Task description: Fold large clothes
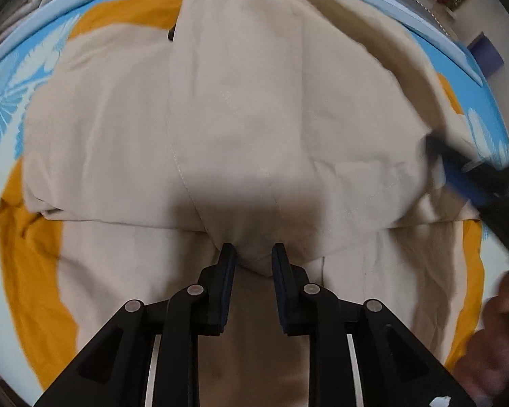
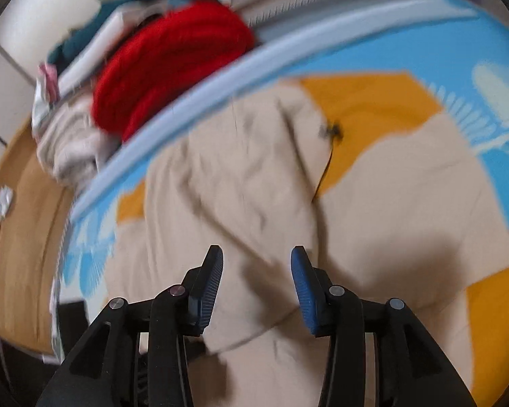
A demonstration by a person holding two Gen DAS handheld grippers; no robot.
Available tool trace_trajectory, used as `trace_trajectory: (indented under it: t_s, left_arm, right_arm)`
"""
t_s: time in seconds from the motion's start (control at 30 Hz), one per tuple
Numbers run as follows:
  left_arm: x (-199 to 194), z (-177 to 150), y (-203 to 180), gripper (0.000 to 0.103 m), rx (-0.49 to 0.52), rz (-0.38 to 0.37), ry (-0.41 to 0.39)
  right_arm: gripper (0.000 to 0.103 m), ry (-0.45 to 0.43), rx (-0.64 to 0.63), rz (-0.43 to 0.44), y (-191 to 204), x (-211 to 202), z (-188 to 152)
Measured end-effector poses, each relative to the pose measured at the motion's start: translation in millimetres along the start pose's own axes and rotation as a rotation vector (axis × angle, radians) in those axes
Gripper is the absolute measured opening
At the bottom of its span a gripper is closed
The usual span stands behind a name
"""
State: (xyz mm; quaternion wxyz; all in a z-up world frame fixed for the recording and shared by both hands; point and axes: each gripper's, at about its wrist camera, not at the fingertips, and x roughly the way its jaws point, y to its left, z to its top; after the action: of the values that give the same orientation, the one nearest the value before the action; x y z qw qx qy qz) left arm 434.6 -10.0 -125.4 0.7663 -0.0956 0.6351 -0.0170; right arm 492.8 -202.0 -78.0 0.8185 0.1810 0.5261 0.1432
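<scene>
A large beige garment (image 1: 254, 118) lies folded on an orange cloth (image 1: 34, 271) over a blue patterned bed sheet (image 1: 17, 95). My left gripper (image 1: 254, 254) points down at the near fold; the fold's corner sits between its slightly parted fingers, which do not clamp it. In the left wrist view my right gripper (image 1: 437, 149) shows blurred at the garment's right edge. In the right wrist view my right gripper (image 2: 256, 257) stands open over the rumpled beige garment (image 2: 237, 186), with nothing between its fingers. The orange cloth (image 2: 366, 101) shows beyond it.
A pale blue bed rim (image 2: 220, 78) runs behind the garment. Past it lie a red knitted item (image 2: 173, 57) and a whitish clothes pile (image 2: 71, 149). A brown surface (image 2: 23, 237) is at the left. A person's hand (image 1: 492, 339) is at lower right.
</scene>
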Motion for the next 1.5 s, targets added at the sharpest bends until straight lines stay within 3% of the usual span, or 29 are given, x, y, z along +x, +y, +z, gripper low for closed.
trace_trajectory:
  t_s: [0.07, 0.13, 0.23, 0.33, 0.6, 0.83, 0.93, 1.0, 1.07, 1.13, 1.27, 1.5]
  left_arm:
    - [-11.5, 5.4, 1.1, 0.021, -0.02, -0.044, -0.018]
    - [-19.2, 9.9, 2.1, 0.021, -0.03, -0.041, -0.029]
    - [-34.7, 9.9, 4.2, 0.021, -0.034, -0.04, -0.074]
    - [-61.1, 7.1, 5.4, 0.021, -0.02, -0.026, -0.163]
    - [-119.4, -12.7, 25.1, 0.021, -0.016, 0.027, -0.379]
    - [-159.9, -34.9, 36.8, 0.021, -0.009, 0.038, -0.458]
    - [-184.0, -53.6, 51.8, 0.021, -0.016, 0.058, -0.501]
    - [-201.2, -67.1, 65.9, 0.02, -0.048, 0.087, -0.519]
    - [-215.3, -83.3, 81.3, 0.017, -0.096, 0.079, -0.524]
    - [-227.0, -106.9, 91.7, 0.016, -0.111, 0.07, -0.523]
    - [-240.5, -178.6, 98.6, 0.014, -0.031, 0.103, -0.515]
    - [-215.7, -288.6, 114.7, 0.013, 0.095, 0.156, -0.525]
  right_arm:
    - [0.043, 0.055, -0.009, -0.07, -5.8, 12.0, -6.3]
    - [0.043, 0.101, -0.008, -0.146, -12.9, 21.2, -9.6]
    - [0.043, 0.103, 0.01, -0.188, -18.7, 19.1, -9.2]
    - [0.043, 0.021, -0.002, -0.223, -11.5, 0.4, -4.8]
    - [0.043, -0.338, -0.148, -0.17, 48.6, -78.1, -4.4]
    - [0.042, -0.444, -0.272, -0.166, 89.0, -135.0, -14.6]
    - [0.033, -0.488, -0.287, -0.133, 97.7, -178.3, -24.6]
    - [0.026, -0.537, -0.296, -0.126, 101.8, -217.0, -38.7]
    - [0.011, -0.553, -0.288, -0.108, 99.8, -250.3, -53.2]
    - [0.01, -0.55, -0.285, -0.108, 92.7, -278.6, -72.1]
    - [0.011, -0.559, -0.29, -0.148, 65.9, -332.4, -119.6]
    - [0.018, -0.488, -0.243, -0.275, -8.0, -364.2, -201.7]
